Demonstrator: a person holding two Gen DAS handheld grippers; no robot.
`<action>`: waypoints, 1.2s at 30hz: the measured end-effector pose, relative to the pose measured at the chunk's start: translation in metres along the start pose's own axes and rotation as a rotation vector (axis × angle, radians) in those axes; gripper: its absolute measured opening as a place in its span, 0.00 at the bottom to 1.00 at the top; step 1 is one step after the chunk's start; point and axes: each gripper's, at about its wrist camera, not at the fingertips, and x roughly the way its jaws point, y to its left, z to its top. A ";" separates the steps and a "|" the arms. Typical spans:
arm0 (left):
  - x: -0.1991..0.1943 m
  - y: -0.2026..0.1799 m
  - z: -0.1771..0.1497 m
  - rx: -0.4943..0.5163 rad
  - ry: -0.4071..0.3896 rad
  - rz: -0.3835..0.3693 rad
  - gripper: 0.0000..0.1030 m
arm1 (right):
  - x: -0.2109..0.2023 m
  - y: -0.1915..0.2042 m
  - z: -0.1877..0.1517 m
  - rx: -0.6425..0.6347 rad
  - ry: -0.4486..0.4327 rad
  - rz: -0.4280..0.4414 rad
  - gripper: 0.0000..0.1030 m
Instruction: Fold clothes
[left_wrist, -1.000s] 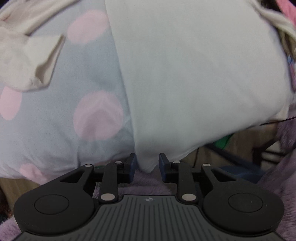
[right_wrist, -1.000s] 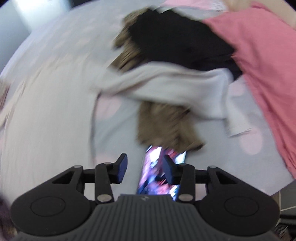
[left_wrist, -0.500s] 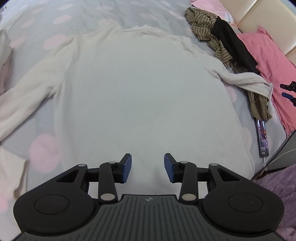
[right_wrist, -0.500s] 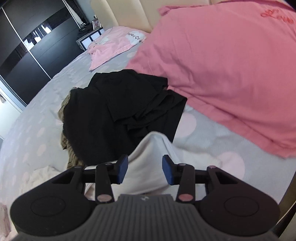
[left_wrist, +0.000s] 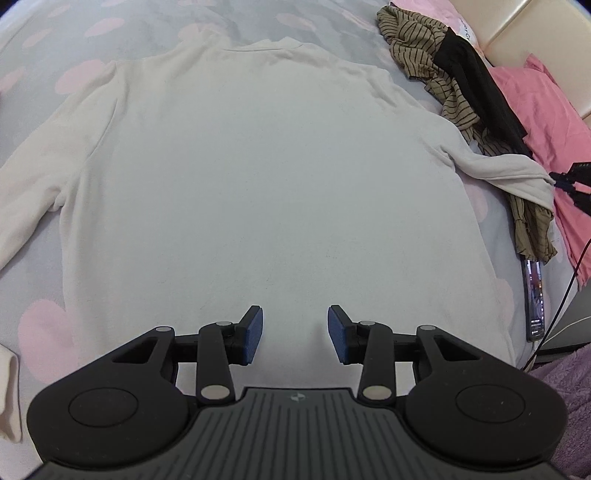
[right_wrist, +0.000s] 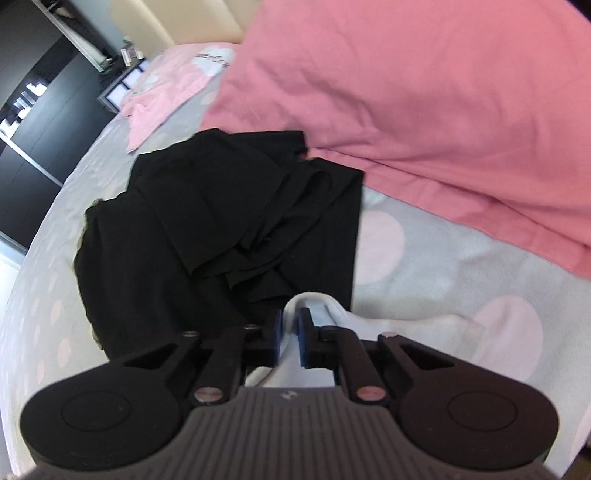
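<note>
A cream long-sleeved shirt (left_wrist: 258, 184) lies flat, collar away from me, on the grey sheet with pink dots (left_wrist: 74, 77). My left gripper (left_wrist: 295, 332) hovers open over the hem, with nothing between its fingers. The shirt's right sleeve (left_wrist: 509, 173) runs across a striped garment to the right edge, where my right gripper (left_wrist: 565, 181) shows small. In the right wrist view my right gripper (right_wrist: 291, 338) has its jaws closing, and the blue pads pinch the white sleeve cuff (right_wrist: 314, 302) between them.
A black garment (right_wrist: 229, 229) lies crumpled just beyond the cuff, over a brown striped garment (left_wrist: 417, 48). A big pink pillow (right_wrist: 424, 92) fills the right. A phone (left_wrist: 535, 295) lies near the bed's right edge, beside purple fleece (left_wrist: 565, 369).
My left gripper let the shirt's edge go, spread its fingers and drew back until the whole shirt shows. My right gripper swung from above the phone to the sleeve cuff and closed on it.
</note>
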 end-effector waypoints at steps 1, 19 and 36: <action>-0.001 0.000 0.000 0.002 -0.003 0.004 0.35 | -0.001 0.005 -0.001 -0.031 -0.014 0.001 0.09; -0.020 0.000 -0.010 0.000 -0.082 0.026 0.35 | -0.098 0.148 -0.140 -0.857 0.194 0.777 0.08; -0.002 -0.055 -0.029 0.218 -0.072 -0.070 0.40 | -0.092 0.134 -0.307 -1.628 0.584 0.653 0.09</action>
